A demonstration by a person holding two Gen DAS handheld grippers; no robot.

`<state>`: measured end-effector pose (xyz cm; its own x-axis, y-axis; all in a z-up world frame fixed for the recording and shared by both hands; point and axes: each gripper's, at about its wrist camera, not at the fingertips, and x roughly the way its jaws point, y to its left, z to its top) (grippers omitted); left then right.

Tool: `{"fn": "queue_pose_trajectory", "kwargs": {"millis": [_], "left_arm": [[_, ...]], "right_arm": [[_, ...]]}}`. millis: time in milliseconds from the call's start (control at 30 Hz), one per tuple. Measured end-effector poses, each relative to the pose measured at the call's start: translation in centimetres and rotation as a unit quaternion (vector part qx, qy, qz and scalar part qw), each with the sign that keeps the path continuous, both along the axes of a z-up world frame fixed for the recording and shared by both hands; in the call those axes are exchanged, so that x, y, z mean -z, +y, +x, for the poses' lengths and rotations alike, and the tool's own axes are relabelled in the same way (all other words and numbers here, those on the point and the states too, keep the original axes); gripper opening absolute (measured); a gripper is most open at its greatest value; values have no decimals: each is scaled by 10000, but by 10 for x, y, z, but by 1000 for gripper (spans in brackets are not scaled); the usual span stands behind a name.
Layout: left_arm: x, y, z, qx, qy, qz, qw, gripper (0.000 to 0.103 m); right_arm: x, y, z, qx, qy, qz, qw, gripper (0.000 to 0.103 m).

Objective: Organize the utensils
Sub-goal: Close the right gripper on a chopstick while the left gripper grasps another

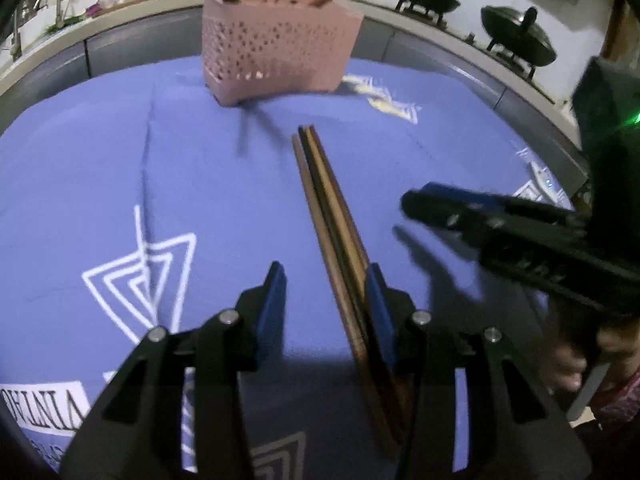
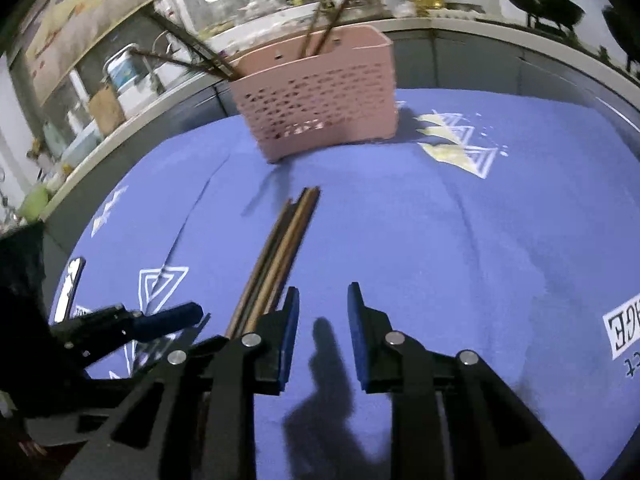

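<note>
blue cloth point(image 1: 100, 168) printed with white triangle patterns covered the bench, and everything sat on it. at the left of the left wrist view, the left hand-held gripper point(image 1: 326, 280) had its jaws spread, with blue pads point(image 1: 276, 292) on the inner faces. a bundle of brown wooden chopsticks point(image 1: 320, 184) lay flat on the cloth, running away from the camera; its near end passed between the jaws, right against the right-side pad, though whether it touched could not be told. beyond the far tips of the chopsticks, well apart from them, stood a pink perforated utensil holder point(image 1: 276, 48) with several sticks standing in it. to the right, the right hand-held gripper point(image 1: 416, 204) reached in low over the cloth near the chopsticks, blurred. on the counter behind, two dark woks point(image 1: 516, 36) rested on stands.

in the right wrist view, the left hand-held gripper point(image 2: 192, 314) showed at the lower left. the chopsticks point(image 2: 280, 248) lay just left of the right hand-held gripper point(image 2: 323, 296), outside its spread jaws. the pink holder point(image 2: 320, 100) stood at the far edge of the cloth point(image 2: 500, 220).
</note>
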<state>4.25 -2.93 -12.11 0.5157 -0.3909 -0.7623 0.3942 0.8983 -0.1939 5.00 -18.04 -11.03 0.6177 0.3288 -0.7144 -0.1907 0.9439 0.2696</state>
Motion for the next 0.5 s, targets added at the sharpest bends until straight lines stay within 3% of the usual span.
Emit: {"fn": "queue_pose_trajectory", "kwargs": {"millis": [100, 400, 467, 500], "left_arm": [[1, -5, 2, -113, -142, 254, 9995, 28], [0, -9, 5, -211, -159, 435, 9987, 27], [0, -11, 7, -204, -195, 587, 9979, 26], [1, -13, 7, -235, -262, 750, 9966, 21]], "right_arm": [[2, -4, -2, 24, 28, 31, 10000, 26], [6, 12, -5, -236, 29, 48, 9997, 26], [7, 14, -4, -269, 34, 10, 9996, 26], [7, 15, -3, -280, 47, -7, 9996, 26]]}}
